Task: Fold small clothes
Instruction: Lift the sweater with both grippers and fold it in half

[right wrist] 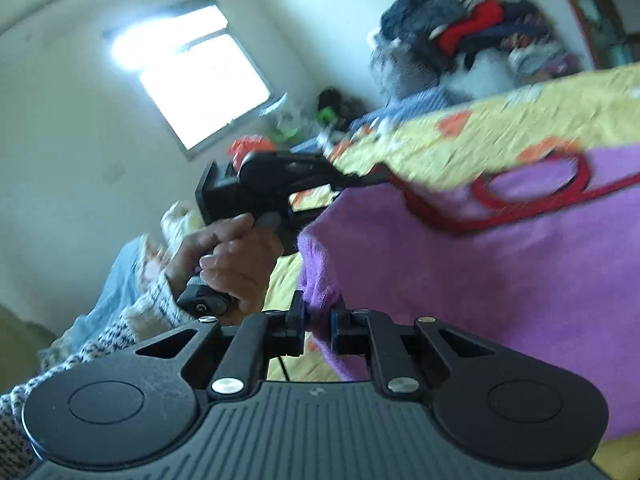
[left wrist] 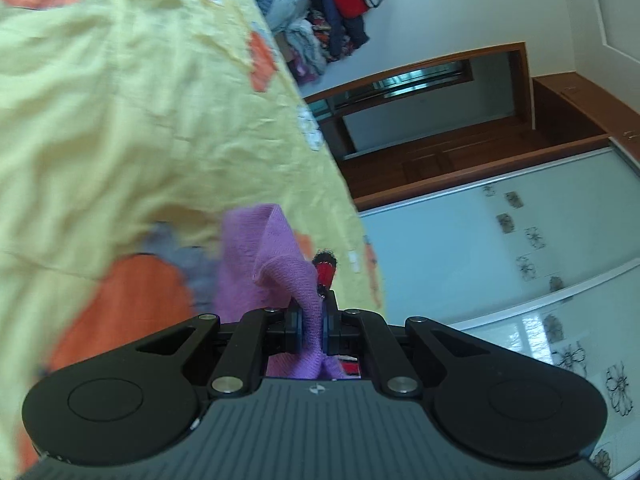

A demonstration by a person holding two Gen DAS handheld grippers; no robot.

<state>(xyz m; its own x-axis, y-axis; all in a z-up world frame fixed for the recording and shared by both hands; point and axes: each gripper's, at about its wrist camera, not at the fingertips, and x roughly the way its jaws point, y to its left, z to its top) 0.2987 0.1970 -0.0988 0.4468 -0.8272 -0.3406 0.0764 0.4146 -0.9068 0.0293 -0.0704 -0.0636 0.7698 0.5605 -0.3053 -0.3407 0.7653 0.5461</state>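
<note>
No basket or bin shows in either view; the only heap is a pile of clothes [left wrist: 332,12] far ahead of the left hand-held gripper [left wrist: 311,330], beyond the far edge of the bed. The purple knit garment [right wrist: 500,276] spreads over the yellow patterned bedspread [left wrist: 120,128], with red trim [right wrist: 532,190] looping across it ahead and to the right of the right hand-held gripper [right wrist: 318,330]. In the left wrist view a fold of the garment rises straight out from between the fingers and peaks just ahead of them. The left hand-held gripper is pressed together, pinching that fold. The right hand-held gripper has a rounded purple edge lying between its fingers; they stand slightly apart and seem to nip the cloth, though motion blur makes the contact hard to confirm. In the right wrist view the person's left hand [right wrist: 236,260] grips the handle of the other tool, ahead and to the left
</note>
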